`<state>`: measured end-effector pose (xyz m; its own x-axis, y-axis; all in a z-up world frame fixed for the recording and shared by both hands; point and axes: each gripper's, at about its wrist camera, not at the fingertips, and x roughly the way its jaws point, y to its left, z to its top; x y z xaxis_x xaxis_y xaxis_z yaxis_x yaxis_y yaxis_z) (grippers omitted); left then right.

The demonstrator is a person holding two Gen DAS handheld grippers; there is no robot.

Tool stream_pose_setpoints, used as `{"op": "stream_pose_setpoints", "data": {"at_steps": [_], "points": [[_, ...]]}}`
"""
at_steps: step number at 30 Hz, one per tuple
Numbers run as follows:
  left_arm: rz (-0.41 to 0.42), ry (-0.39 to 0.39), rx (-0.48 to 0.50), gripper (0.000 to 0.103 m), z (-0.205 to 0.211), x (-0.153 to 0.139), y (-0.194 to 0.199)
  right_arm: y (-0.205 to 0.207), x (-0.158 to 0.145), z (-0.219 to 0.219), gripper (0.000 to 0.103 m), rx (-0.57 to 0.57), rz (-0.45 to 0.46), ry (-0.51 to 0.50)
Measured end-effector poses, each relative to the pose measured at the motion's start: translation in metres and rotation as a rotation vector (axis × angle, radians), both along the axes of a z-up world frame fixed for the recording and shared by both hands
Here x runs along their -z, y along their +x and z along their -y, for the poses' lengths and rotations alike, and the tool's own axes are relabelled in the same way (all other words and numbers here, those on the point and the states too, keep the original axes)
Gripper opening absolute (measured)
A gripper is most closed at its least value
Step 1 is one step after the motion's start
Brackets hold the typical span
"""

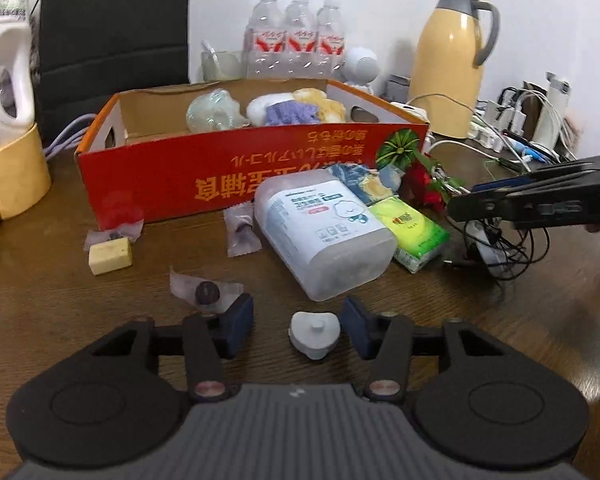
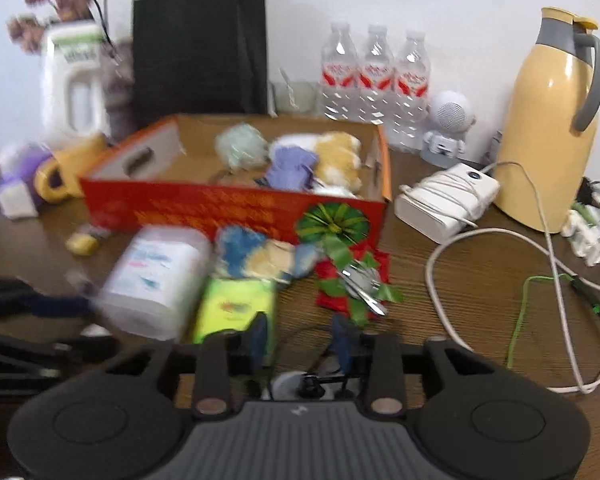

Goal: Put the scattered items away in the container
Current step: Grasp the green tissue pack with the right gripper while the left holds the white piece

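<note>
The red cardboard box (image 1: 240,176) stands mid-table with soft toys inside. In front of it lie a clear plastic tub (image 1: 324,228), a green tissue pack (image 1: 412,232), a blue-yellow cloth (image 1: 364,180), a red-green ribbon bow (image 1: 424,184), wrapped candies (image 1: 208,292) and a yellow block (image 1: 110,256). My left gripper (image 1: 298,326) is open low over the table. A small grey heart-shaped piece (image 1: 314,334) sits between its pads, untouched. My right gripper (image 2: 300,338) is open beside the tissue pack (image 2: 236,300), above a white round item with a thin black cable (image 2: 288,384).
A yellow thermos (image 1: 448,68), water bottles (image 1: 296,36), a black bag (image 2: 200,40) and a white jug (image 2: 72,76) line the wall. A white charger (image 2: 444,200) and loose cables (image 2: 540,280) crowd the right. A yellow mug (image 1: 12,176) stands at the left.
</note>
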<state>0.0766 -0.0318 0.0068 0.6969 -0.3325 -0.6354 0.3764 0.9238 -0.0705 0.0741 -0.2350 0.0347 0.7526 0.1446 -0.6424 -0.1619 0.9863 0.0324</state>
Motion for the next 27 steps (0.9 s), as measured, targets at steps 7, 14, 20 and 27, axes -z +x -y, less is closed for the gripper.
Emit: {"op": "stream_pose_setpoints", "data": {"at_steps": [7, 14, 20, 27], "points": [[0.002, 0.015, 0.018, 0.027, 0.003, 0.001, -0.003, 0.027, 0.013, -0.03, 0.05, -0.087, -0.03, -0.039], [0.007, -0.025, -0.038, 0.026, 0.001, -0.003, -0.002, 0.041, 0.028, -0.039, 0.049, -0.106, -0.085, -0.038], [0.082, -0.069, -0.125, 0.026, -0.002, -0.026, -0.008, 0.036, 0.019, -0.035, 0.043, -0.081, -0.057, -0.006], [0.246, -0.067, -0.203, 0.026, 0.002, -0.063, -0.042, -0.011, -0.04, -0.023, 0.043, -0.03, 0.154, 0.063]]}}
